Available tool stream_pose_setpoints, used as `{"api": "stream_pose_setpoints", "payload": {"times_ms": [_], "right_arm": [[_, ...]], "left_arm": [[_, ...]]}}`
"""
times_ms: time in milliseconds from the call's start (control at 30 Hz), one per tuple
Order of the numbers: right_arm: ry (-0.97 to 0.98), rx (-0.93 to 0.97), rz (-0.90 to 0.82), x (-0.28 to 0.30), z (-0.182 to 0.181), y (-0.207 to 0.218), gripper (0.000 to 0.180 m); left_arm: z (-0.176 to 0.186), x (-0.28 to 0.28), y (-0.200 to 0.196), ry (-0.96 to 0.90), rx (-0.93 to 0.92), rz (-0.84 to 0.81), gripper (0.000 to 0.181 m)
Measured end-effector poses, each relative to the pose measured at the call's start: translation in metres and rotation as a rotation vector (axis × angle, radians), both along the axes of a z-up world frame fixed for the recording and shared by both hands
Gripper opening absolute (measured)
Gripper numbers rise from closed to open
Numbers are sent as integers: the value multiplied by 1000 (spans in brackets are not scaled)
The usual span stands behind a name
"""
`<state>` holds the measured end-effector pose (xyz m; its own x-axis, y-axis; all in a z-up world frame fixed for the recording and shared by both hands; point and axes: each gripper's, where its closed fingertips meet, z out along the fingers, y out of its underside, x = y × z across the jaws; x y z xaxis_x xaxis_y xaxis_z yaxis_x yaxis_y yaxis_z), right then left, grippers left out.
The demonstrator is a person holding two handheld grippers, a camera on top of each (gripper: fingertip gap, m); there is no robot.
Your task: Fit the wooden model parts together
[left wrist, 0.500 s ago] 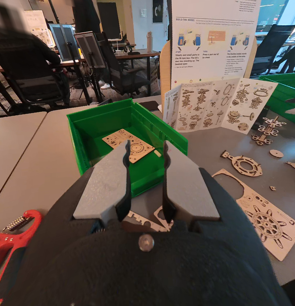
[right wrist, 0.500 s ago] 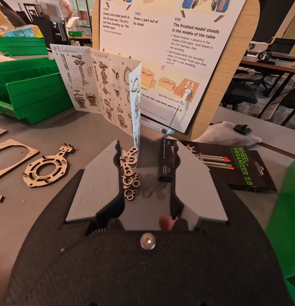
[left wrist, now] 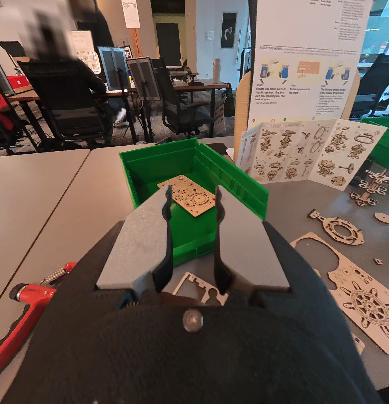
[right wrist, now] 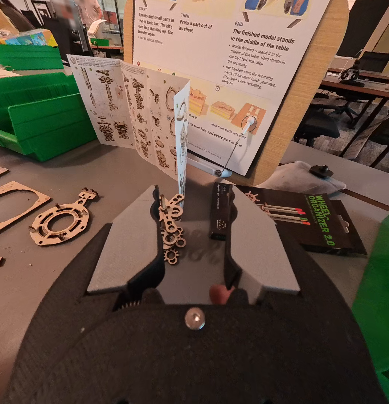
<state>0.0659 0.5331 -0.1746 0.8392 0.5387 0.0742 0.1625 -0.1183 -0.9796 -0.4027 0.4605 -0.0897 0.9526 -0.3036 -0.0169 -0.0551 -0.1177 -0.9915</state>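
Note:
My right gripper (right wrist: 192,189) is open and low over the grey table. A wooden sub-assembly (right wrist: 170,227) of stacked ringed pieces on a shaft lies between its fingers, close against the left finger (right wrist: 134,236). It also shows in the left wrist view (left wrist: 372,190), lying on the table. A wooden ring part with a handle (right wrist: 60,220) (left wrist: 340,229) lies flat to the left. My left gripper (left wrist: 192,192) is open and empty, above the near end of a green bin (left wrist: 243,192) that holds a wooden parts sheet (left wrist: 189,197). A sheet with a ship's wheel (left wrist: 364,306) lies to its right.
A folded instruction booklet (right wrist: 132,113) stands behind the parts, with a poster board (right wrist: 233,65) behind it. A black package (right wrist: 309,220) and a small black box (right wrist: 218,209) lie right of the right gripper. Green bins (right wrist: 42,122) stand left. A red clamp tool (left wrist: 32,299) lies left. Tip to tip, the grippers are about 50 cm apart.
The left gripper has swung a little to the left, so the bin and parts sit further right in its view. The right gripper and the sub-assembly have hardly moved.

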Motion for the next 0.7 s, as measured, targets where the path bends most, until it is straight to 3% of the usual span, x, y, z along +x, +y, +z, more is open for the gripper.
{"api": "stream_pose_setpoints", "payload": {"times_ms": [700], "right_arm": [[-4, -2, 0, -1, -1, 0, 59]], "left_arm": [[-1, 3, 1, 19, 2, -2, 36]]}}
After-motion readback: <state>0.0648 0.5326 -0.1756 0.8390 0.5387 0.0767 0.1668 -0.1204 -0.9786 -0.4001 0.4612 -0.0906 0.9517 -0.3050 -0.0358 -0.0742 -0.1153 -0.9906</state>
